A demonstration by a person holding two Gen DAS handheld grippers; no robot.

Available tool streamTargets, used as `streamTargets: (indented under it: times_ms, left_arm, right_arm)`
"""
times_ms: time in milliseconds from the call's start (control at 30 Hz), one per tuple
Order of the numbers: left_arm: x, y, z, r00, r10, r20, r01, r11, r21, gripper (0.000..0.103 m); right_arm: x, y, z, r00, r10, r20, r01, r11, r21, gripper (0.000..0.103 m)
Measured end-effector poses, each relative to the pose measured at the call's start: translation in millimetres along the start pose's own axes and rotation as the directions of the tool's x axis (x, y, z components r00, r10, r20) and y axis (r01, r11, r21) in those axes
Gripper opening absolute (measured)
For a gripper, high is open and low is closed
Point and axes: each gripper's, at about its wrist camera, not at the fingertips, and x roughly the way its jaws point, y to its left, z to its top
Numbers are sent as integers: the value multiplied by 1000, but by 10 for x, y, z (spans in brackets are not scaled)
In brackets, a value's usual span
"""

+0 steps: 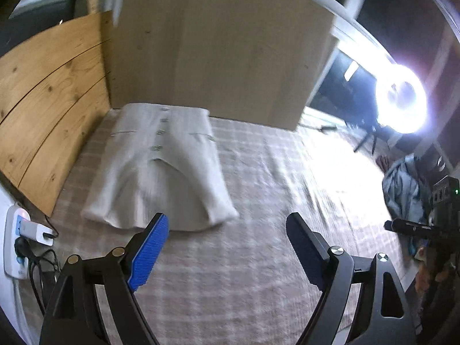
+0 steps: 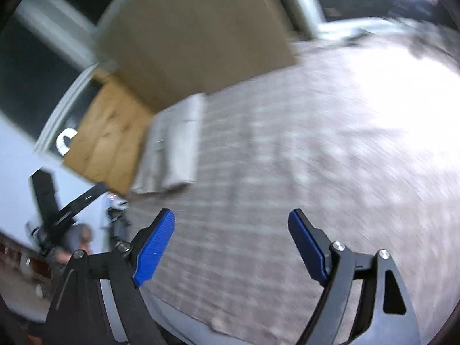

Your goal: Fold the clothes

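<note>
A white buttoned garment (image 1: 161, 166) lies folded flat on the checked pink cloth (image 1: 258, 201), in the far left corner against the boards. My left gripper (image 1: 227, 224) hovers just short of its near edge, open, nothing between the blue pads. In the blurred right wrist view the same garment (image 2: 172, 141) shows far to the left. My right gripper (image 2: 231, 224) is open above the bare checked cloth (image 2: 287, 158), well away from the garment. The other gripper (image 1: 425, 224) appears at the right edge of the left wrist view.
A pale board (image 1: 218, 49) stands behind the garment and a pine panel (image 1: 49, 115) on its left. A power strip with plugs (image 1: 20, 238) sits at the lower left. A ring light (image 1: 402, 97) glares at the right, with blue clothes (image 1: 402, 189) heaped beneath it.
</note>
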Motion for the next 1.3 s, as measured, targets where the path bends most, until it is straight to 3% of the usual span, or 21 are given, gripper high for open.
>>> streamTargets:
  times_ms: [100,233,367,567,767,1000,1300]
  left_arm:
    - [-159,-285,-84,1000,17,4,-17,999,40,83]
    - [-100,-425,-182,997,61,-56,-58,997,53,83]
    - [-150,-434,-299,991,78,-108,-79,997,-4,83]
    - [-546,-418,-557,985,154,-72,-157,987,-25,83]
    - [-1052,-461,-827,970,242,-15,-243,965,-96,83]
    - [-1531,-687,-1131,959,282,21,-274,945,-175,83]
    - [-1884,-1044,-1482,944,329,31,-315,923,-220,83]
  right_arm:
    - [-204,-201,-216,996,-75,51,72,995,68,81]
    - [-359,-165,-400,980,-191,62,186,980,76,81]
    - [-383,104,-477,970,-231,81,232,973,-5,81]
    - [-491,548,-513,955,-266,132,286,944,-163,81]
    - [-653,869,-542,943,-270,193,321,890,-322,81]
    - [-871,1000,-699,963,-192,189,257,864,-433,81]
    - [-1224,974,-953,973,-133,191,214,837,-504,81]
